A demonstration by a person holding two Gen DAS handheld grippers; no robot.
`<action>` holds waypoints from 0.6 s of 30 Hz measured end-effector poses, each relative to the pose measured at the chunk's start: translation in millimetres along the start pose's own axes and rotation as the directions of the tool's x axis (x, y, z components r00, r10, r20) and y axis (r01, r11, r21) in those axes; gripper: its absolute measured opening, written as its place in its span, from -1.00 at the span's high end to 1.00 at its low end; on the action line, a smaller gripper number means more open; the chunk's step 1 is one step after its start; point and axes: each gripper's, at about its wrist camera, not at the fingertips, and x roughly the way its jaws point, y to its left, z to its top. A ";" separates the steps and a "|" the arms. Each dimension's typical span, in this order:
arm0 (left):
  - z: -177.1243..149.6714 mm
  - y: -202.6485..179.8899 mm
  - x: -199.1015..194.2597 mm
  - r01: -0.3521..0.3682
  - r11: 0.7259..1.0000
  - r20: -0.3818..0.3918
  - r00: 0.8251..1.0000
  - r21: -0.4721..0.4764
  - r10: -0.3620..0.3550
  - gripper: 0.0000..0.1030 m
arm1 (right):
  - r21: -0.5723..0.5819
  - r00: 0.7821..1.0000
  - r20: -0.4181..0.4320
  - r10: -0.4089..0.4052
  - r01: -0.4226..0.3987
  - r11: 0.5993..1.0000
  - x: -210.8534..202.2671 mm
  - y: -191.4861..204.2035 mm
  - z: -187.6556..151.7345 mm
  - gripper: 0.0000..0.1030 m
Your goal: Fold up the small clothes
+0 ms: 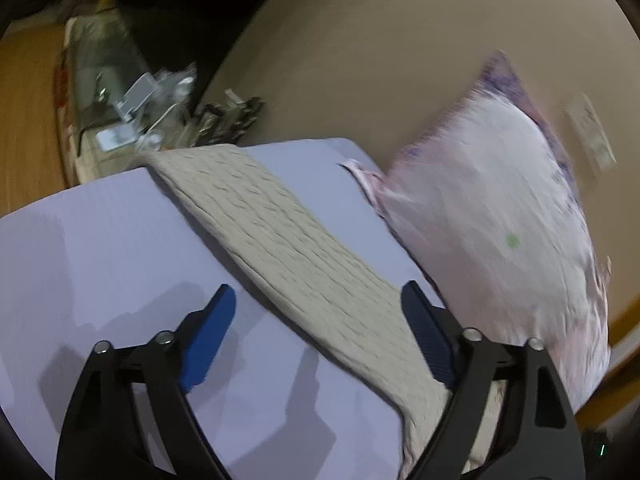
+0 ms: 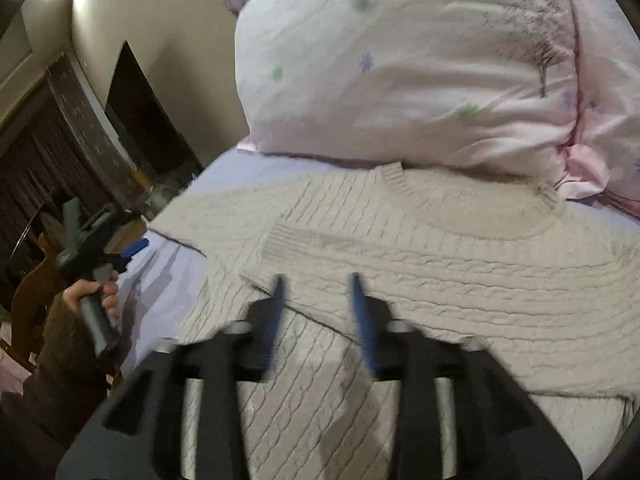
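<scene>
A cream cable-knit sweater (image 2: 440, 264) lies flat on a pale lilac bed sheet (image 2: 168, 264), its neckline toward the pillow. One sleeve is folded across the body, cuff near the middle. My right gripper (image 2: 318, 280) hovers just above the sweater's chest with its blue fingers open and empty. My left gripper (image 1: 320, 292) is open and empty above the sweater's sleeve (image 1: 280, 232), which runs diagonally across the sheet (image 1: 100, 248). The left gripper also shows in the right wrist view (image 2: 134, 249), held off the bed's left edge.
A pink-white patterned pillow (image 2: 400, 64) leans at the head of the bed, also in the left wrist view (image 1: 500, 220). A beige wall (image 1: 380, 40) stands behind. A cluttered bedside surface (image 1: 132, 100) and wooden furniture (image 1: 24, 120) lie beyond the bed's edge.
</scene>
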 end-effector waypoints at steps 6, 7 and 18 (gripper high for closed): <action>29.1 32.8 28.6 -0.027 0.984 -0.019 1.000 -0.174 0.024 -0.33 | 0.132 0.988 0.118 -0.100 0.084 0.988 -65.1 -55.8 -3.4 -0.41; 31.9 35.3 30.1 -0.027 0.983 -0.018 1.000 -0.184 0.024 -0.31 | 0.149 0.986 0.118 -0.114 0.096 0.984 -70.2 -67.5 -3.8 -0.42; 51.1 -46.4 38.9 -0.228 0.967 0.045 0.974 0.116 0.224 0.84 | 0.253 0.972 0.161 -0.169 0.125 0.959 -99.7 -127.5 -23.7 -0.50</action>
